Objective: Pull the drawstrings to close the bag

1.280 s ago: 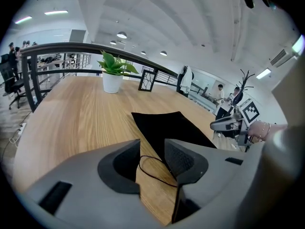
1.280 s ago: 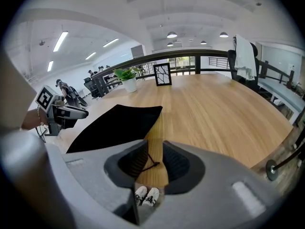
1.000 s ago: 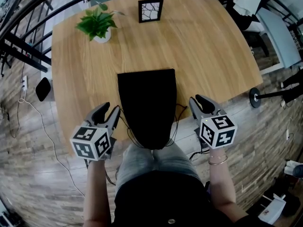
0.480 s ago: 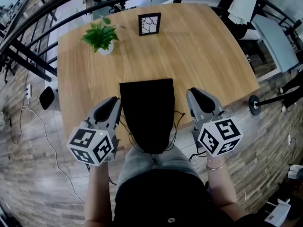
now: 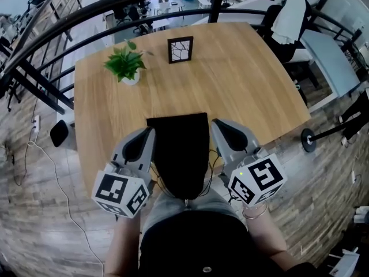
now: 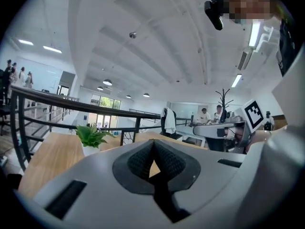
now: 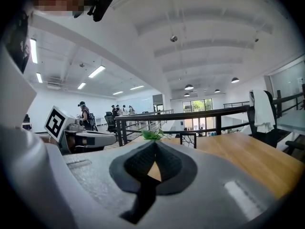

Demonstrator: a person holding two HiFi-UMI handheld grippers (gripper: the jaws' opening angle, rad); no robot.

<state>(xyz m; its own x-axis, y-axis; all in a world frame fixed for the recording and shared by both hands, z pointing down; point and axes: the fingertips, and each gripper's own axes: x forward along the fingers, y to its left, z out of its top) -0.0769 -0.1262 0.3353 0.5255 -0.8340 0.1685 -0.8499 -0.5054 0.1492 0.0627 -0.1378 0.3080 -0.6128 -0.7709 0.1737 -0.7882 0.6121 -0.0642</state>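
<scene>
The black fabric bag [image 5: 181,149] lies on the pale wooden worktop [image 5: 248,79], mouth end drooping over the near edge, thin black drawstrings [image 5: 211,165] looping slack beside it. Cinched or not, I cannot tell, so this suits before or after the pull. Left tool [image 5: 147,134] and right tool [image 5: 218,126] have risen alongside, jaws just closed on nothing visible.

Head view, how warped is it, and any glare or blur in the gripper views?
Head view: strong fisheye, the black metal railing and the wooden table bow outward; the black fabric bag reads as a flat dark patch. Left gripper view: the ceiling strip light blows out white, corners go black. Right gripper view: same dark corners, the green potted plant looks sharp.
</scene>
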